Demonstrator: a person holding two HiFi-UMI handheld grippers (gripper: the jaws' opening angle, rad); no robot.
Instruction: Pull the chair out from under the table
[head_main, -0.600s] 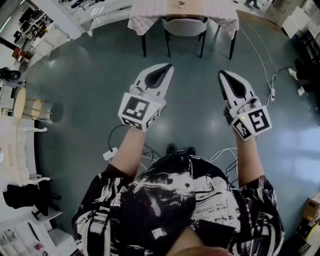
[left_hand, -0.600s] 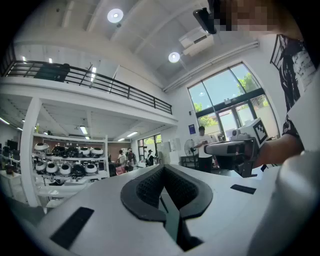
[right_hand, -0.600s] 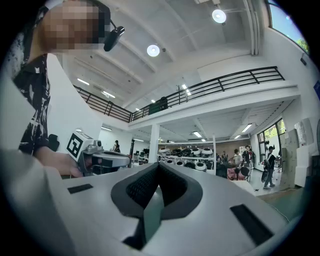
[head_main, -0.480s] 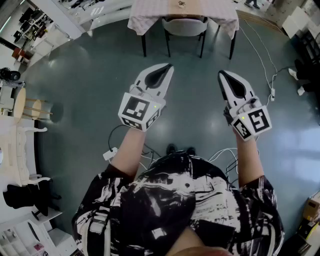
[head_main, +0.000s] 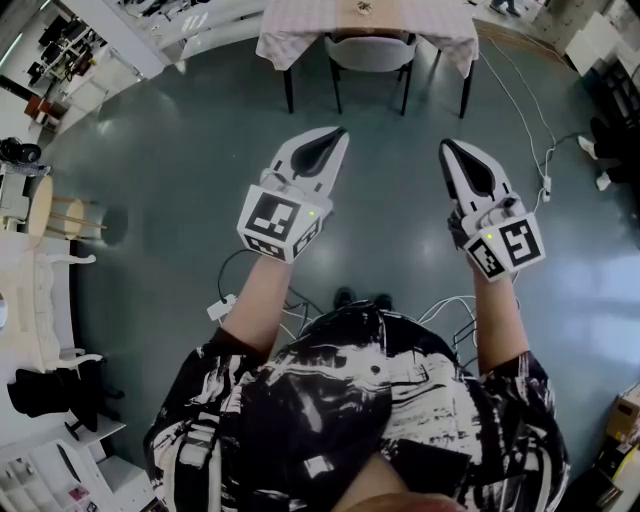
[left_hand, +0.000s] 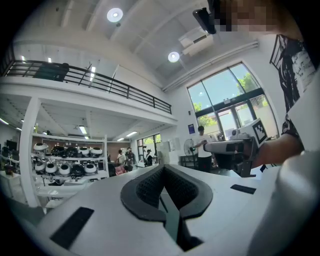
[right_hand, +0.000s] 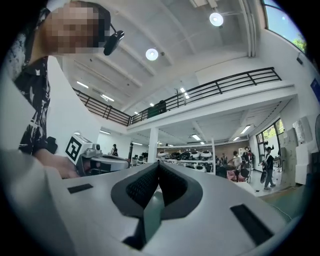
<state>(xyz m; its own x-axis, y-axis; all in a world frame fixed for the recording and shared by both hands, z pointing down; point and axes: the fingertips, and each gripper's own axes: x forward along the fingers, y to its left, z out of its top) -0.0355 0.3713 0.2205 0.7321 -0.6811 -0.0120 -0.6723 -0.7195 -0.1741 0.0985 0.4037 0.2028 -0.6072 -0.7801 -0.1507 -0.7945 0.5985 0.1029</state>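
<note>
item 1, chair (head_main: 370, 50): grey seat and back on dark legs, at the top of the head view. it is tucked in under the bench (head_main: 290, 28), its seat between the bench legs and its back facing the person. neither gripper touches it and both are well apart from it.

item 2, bench: covered with a pale checked cloth that hangs over its edges. a small object (head_main: 362, 8) lies on top, too small to identify.

item 3, left gripper (head_main: 338, 132): white shell with a marker cube (head_main: 275, 222) at the wrist end, held out level over the floor (head_main: 170, 170) and pointing toward the chair. in the left gripper view its dark ribbed pads (left_hand: 145, 187) meet at the tips, jaws closed together with nothing between them.

item 4, right gripper (head_main: 446, 147): same make, marker cube (head_main: 512, 246) at the wrist end, held beside the left one with a clear gap between them and aimed the same way. in the right gripper view its pads (right_hand: 137, 187) are pressed together at the tips and it is empty.

item 5, floor: dark grey-green and glossy. white cables (head_main: 525, 115) trail across it at the right.

item 6, person: patterned black and white shirt (head_main: 350, 400), bare forearms, dark shoes (head_main: 360, 298) just visible below the grippers.

item 7, background in the gripper views: a hall with a railed mezzanine (right_hand: 225, 82), shelving and distant people.
</note>
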